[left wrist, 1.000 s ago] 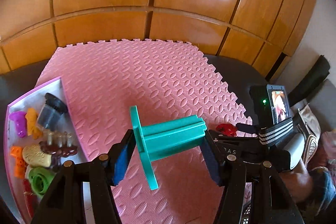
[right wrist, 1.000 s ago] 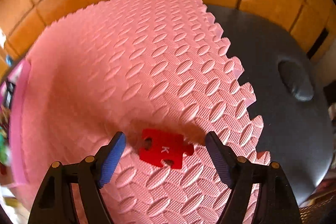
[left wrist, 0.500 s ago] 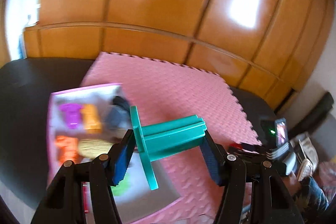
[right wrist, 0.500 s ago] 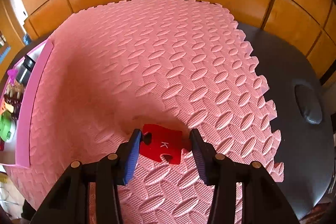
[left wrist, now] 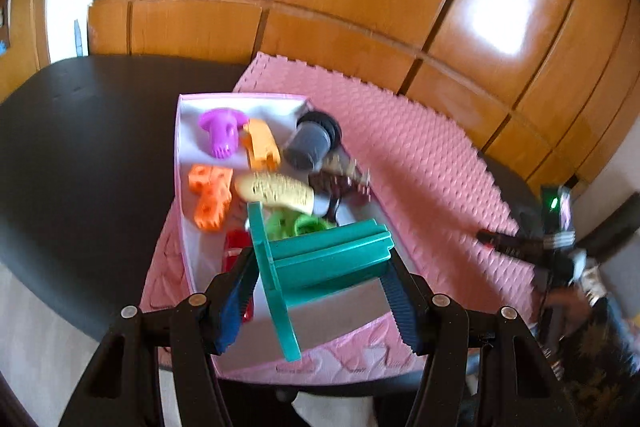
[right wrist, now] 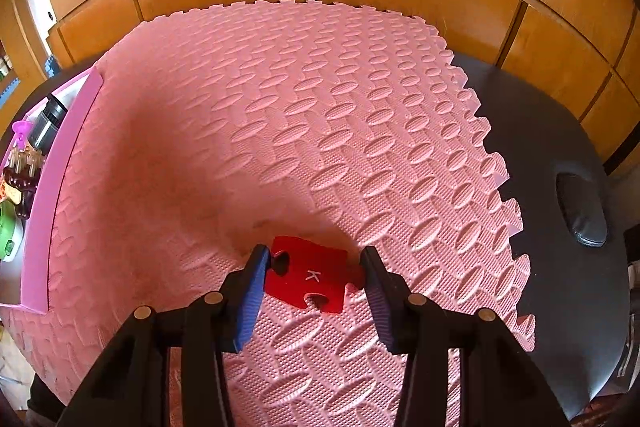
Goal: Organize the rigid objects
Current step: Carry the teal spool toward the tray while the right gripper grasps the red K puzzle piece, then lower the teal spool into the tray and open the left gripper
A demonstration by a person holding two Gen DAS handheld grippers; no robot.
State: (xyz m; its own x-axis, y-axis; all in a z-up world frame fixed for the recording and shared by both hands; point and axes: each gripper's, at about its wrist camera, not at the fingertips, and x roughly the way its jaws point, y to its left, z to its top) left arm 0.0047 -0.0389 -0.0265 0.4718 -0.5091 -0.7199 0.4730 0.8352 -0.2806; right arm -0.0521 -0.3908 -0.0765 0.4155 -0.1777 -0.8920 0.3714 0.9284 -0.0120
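Teal spool sits clamped crosswise between the fingers of our left gripper, its shaft running from one pad to the other and its flat flange hard against the left pad. We hold it above the near end of the pink box, which lies directly ahead of and below the fingers. The box holds a purple piece, orange pieces, a yellow piece, a grey cylinder and a green ring, crowded toward the far end. The near floor of the box looks bare, so we judge that the spool should drop there, just under the fingers, shaft lying across the box's width.

On the other side, our right gripper has its fingers closed against the two side edges of the red puzzle tile, marked K, which lies flat on the pink mat. Whether the pads pinch it firmly or only touch it, we cannot tell; the tile looks to be resting on the mat. From this gripper the box lies well off to the left, at the mat's edge, so the tile has to cross the mat's width. The left gripper is the nearer to the box and can release first.
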